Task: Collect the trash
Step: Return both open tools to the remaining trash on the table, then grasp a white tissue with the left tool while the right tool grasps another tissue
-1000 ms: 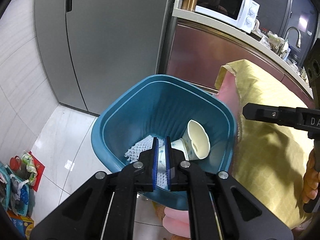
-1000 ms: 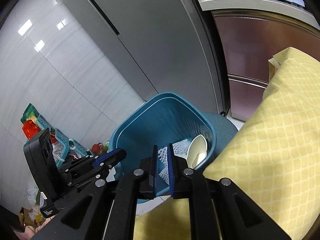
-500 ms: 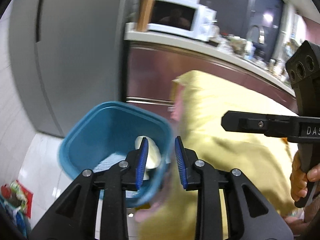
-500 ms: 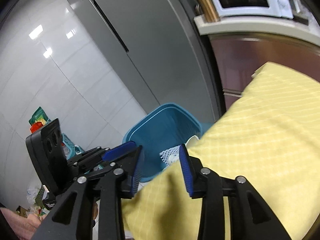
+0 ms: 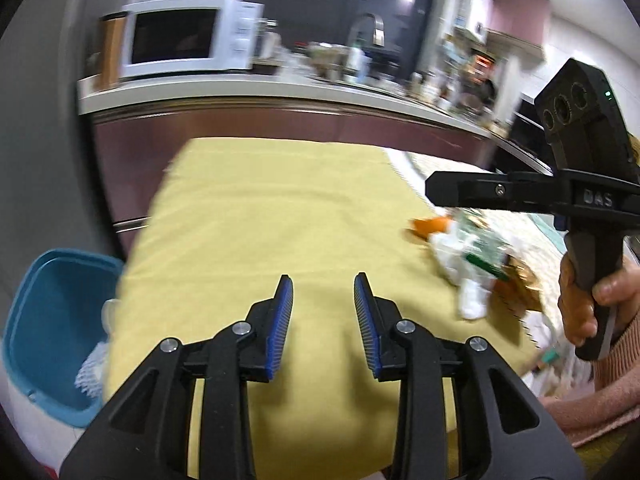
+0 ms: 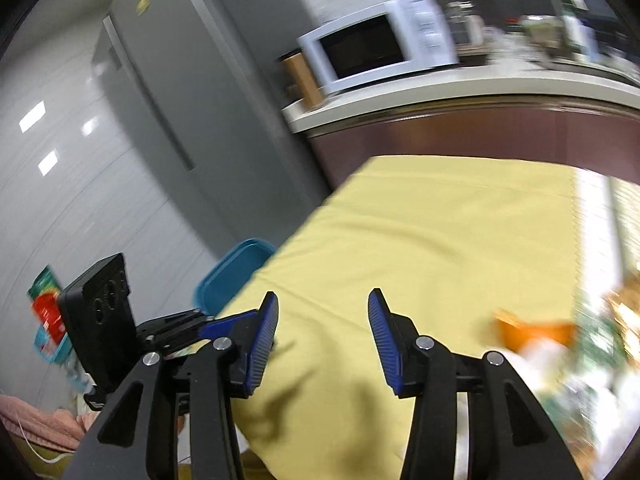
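Table (image 5: 256, 216): yellow cloth, bare from its near edge to its far edge by the cabinets; wide open room for both tools

Bin (image 5: 52, 320): blue, off the table's left edge and below it, white scraps inside

Trash (image 5: 472, 256): blurred heap of white, orange and green bits on the table's right part, well apart from the bin

Left hand-held gripper (image 5: 323, 312): jaws apart, empty, over the table's near middle

Right hand-held gripper (image 6: 323, 328): jaws apart, empty, over the table, left of the trash

Step, judged: reach for the next piece. Next move calls for travel rightward to the heap, descent, then closing on one scrap; carry back must clear the table's left edge before release
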Tool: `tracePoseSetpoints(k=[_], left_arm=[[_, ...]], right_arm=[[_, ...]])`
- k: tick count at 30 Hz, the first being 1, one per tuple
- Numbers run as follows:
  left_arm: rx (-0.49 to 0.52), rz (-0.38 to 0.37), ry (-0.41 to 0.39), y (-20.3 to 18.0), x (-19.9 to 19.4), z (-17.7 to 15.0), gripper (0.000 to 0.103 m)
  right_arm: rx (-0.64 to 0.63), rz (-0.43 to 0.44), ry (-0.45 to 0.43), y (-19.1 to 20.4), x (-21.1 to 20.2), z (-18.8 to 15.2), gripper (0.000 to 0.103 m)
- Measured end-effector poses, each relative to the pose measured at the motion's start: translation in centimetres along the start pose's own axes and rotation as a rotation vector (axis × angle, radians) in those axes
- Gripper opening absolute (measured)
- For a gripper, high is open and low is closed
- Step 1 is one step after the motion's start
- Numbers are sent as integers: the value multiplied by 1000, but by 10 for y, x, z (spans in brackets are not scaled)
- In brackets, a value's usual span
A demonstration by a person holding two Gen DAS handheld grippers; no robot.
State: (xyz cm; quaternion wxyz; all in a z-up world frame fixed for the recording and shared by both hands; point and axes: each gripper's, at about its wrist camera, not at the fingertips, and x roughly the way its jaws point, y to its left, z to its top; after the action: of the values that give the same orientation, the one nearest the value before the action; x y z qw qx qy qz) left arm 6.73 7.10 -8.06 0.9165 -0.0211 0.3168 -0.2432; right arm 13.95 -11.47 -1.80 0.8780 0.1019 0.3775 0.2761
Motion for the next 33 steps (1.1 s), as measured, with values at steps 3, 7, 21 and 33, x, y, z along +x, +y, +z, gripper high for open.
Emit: tracePoseSetpoints(k=[3,7,21,33], left_arm=[[41,-57,19,-26,11,2,32],[82,-135,42,-58,25,5,32],[200,-160,167,-131,82,6,44],[224,-81,241,-142,122,10,41]], right_arm=[[72,-85,-48,-34,-34,-13,44],[147,-185,-101,-68,-69,-28,45],[352,-316,-99,-152,-97,-86,50],[360,-349,-74,-168,-78,-87,42]])
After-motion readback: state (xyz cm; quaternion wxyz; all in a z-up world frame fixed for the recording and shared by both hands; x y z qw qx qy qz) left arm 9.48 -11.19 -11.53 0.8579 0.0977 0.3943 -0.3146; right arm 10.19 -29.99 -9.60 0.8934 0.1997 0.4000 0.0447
